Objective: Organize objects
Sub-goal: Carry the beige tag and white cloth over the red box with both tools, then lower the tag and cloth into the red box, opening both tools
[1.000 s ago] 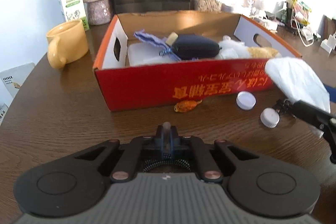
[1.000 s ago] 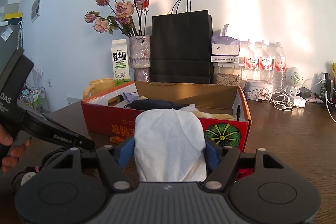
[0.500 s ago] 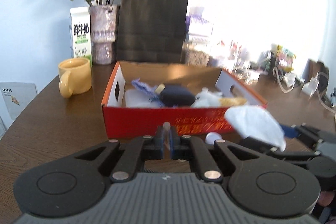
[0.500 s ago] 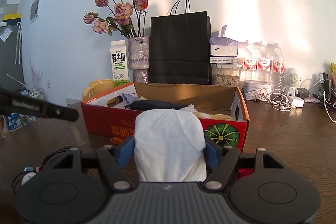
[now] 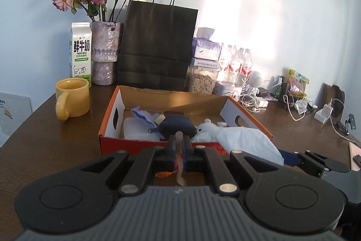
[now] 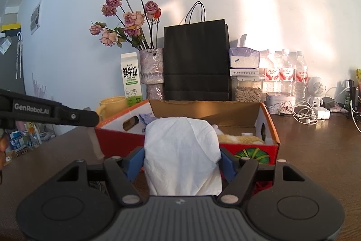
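- Box (image 5: 158, 146) on the tabletop (image 5: 56, 139) already holds a pouch (image 5: 178, 125) and other bits.
- Right gripper (image 6: 181, 158) clamps a white tissue (image 6: 180, 150), not yet boxed.
- Left gripper (image 5: 179, 146) pinches a thin pale strip (image 5: 179, 164).
- An orange scrap (image 5: 165, 174) remains outside.

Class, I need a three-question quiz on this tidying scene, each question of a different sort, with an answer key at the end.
1. True or false: the right gripper holds a white tissue.
2. The yellow mug stands: A) inside the red box, B) on the table beside it, C) in the black bag.
3. Fill in: the left gripper is shut on a thin pale ____.

Key: 1 true; 2 B; 3 strip.
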Available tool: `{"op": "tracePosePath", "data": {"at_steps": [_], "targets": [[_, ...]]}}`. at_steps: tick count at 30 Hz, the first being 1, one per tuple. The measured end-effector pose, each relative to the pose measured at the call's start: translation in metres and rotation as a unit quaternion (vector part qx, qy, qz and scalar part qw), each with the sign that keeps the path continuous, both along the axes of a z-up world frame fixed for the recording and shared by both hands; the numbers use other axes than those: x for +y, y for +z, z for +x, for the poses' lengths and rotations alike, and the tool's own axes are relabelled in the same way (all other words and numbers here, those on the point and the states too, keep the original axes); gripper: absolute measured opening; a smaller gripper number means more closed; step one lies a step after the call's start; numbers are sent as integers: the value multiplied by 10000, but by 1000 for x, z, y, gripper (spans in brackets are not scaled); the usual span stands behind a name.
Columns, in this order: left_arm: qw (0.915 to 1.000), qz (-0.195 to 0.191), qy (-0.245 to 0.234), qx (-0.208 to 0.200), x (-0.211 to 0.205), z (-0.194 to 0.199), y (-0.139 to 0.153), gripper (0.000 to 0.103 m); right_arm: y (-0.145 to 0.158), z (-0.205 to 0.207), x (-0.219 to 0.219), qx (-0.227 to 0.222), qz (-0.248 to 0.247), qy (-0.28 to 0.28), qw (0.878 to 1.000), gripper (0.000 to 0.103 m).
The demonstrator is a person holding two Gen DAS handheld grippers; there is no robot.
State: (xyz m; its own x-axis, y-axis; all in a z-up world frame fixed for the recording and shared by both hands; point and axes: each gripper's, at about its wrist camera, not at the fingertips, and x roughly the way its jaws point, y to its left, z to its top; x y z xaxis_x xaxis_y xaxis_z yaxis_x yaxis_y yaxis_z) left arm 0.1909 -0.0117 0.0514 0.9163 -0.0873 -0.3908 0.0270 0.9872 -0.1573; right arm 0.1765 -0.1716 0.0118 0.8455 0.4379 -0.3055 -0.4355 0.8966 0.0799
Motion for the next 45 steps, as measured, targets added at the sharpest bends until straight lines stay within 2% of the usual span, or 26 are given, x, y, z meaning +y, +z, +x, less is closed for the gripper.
{"op": "tracePosePath", "data": {"at_steps": [14, 25, 31, 38, 45], "targets": [[9997, -165, -72, -153, 3, 43, 8, 6, 20, 43, 19, -135, 87, -104, 9998, 69], [9995, -183, -112, -222, 5, 103, 12, 6, 26, 103, 22, -33, 192, -363, 9992, 69], [9994, -215, 18, -265, 18, 135, 8, 6, 25, 139, 24, -97, 248, -609, 9978, 69], [9996, -151, 246, 28, 33, 158, -8, 6, 5, 161, 17, 259, 208, -705, 9970, 69], [9996, -69, 214, 188, 30, 161, -16, 6, 1, 159, 20, 296, 73, -674, 9973, 71]]}}
